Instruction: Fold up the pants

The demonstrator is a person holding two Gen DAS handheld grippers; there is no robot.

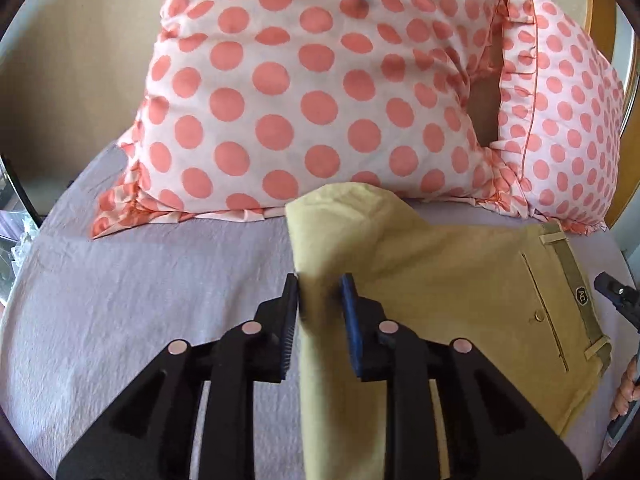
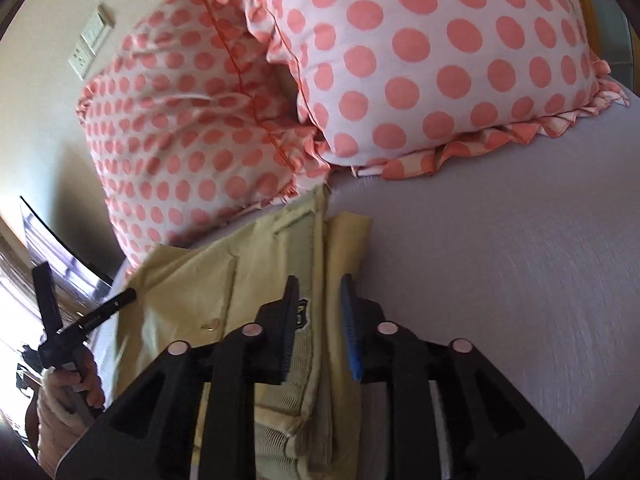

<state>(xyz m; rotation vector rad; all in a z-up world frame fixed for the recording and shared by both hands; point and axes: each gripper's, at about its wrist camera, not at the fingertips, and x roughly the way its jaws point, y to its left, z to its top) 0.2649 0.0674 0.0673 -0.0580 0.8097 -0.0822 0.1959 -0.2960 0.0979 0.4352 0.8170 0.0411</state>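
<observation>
Lavender bedsheet [image 1: 120, 300] carries khaki pants [image 1: 460, 300], below polka-dot pillows [image 1: 300, 100]. Left gripper [image 1: 322, 292] pinches a raised fold of leg. Right gripper [image 2: 319, 294] straddles the waistband, jaws parted.

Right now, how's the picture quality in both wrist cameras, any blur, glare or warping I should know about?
Left wrist view: mostly sharp, the pants and polka-dot pillows evenly lit, though fisheye bends the bed sheet edges and a dark ring frames the image. Right wrist view: softer, motion-smeared on the pants, with blown-out glare at the lower left beside the left gripper.
</observation>
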